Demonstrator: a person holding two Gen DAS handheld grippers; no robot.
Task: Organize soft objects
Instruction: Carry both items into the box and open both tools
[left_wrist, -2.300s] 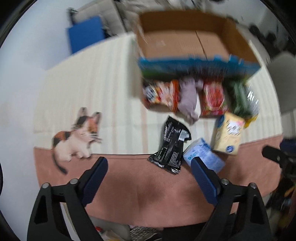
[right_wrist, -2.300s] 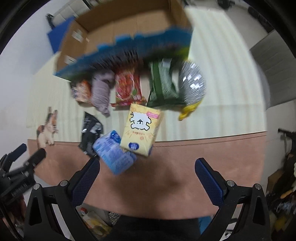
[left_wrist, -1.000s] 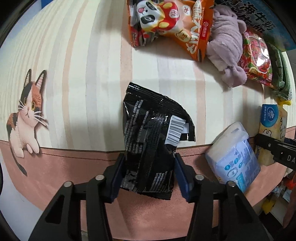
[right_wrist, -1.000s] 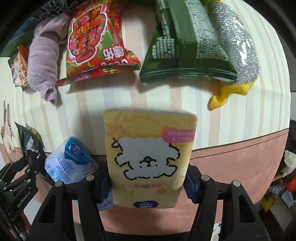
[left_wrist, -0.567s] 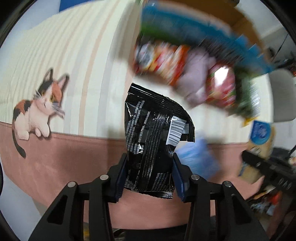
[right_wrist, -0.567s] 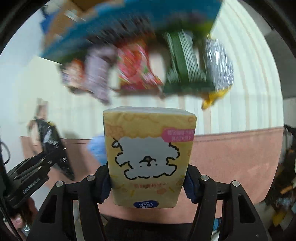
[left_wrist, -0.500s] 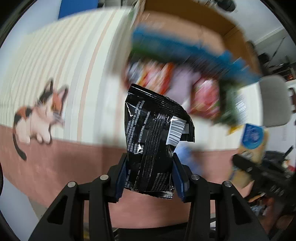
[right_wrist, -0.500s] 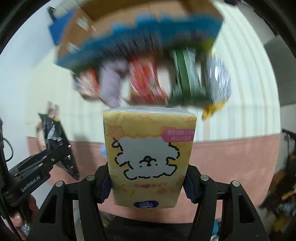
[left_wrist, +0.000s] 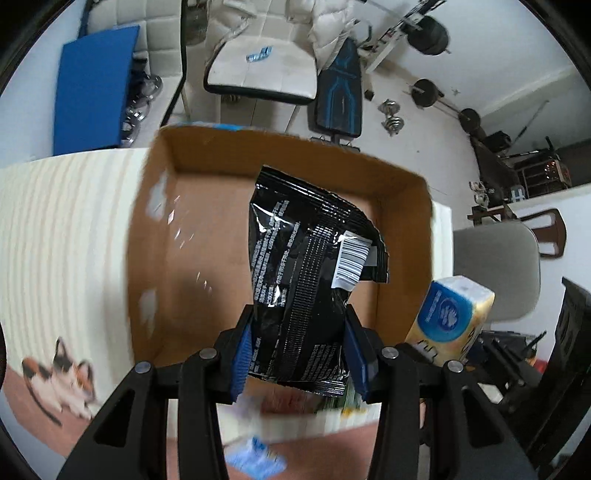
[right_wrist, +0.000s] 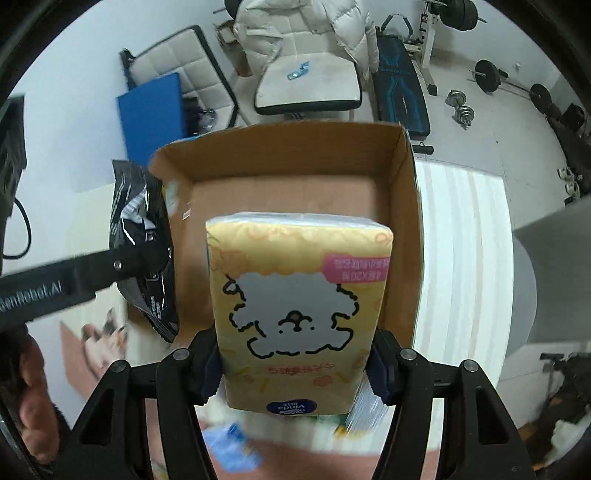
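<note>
Left wrist view: we are holding the black snack bag (left_wrist: 306, 280) in the left gripper (left_wrist: 299, 358), jaws clamped narrow on its lower half, now lifted off the counter (left_wrist: 55, 229) and hanging over the empty cardboard box (left_wrist: 406, 192). The right gripper (right_wrist: 295, 369) is pinching the yellow tissue pack (right_wrist: 299, 306) above the same box. Both seem ready for dropping in.

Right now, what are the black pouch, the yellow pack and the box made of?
Black pouch: glossy plastic film or foil; sharp glints and creases. Yellow pack: likely tissues in thin printed plastic wrap, going by its soft corners and clear film edges. Box: brown matte cardboard, raw cut rim.
</note>
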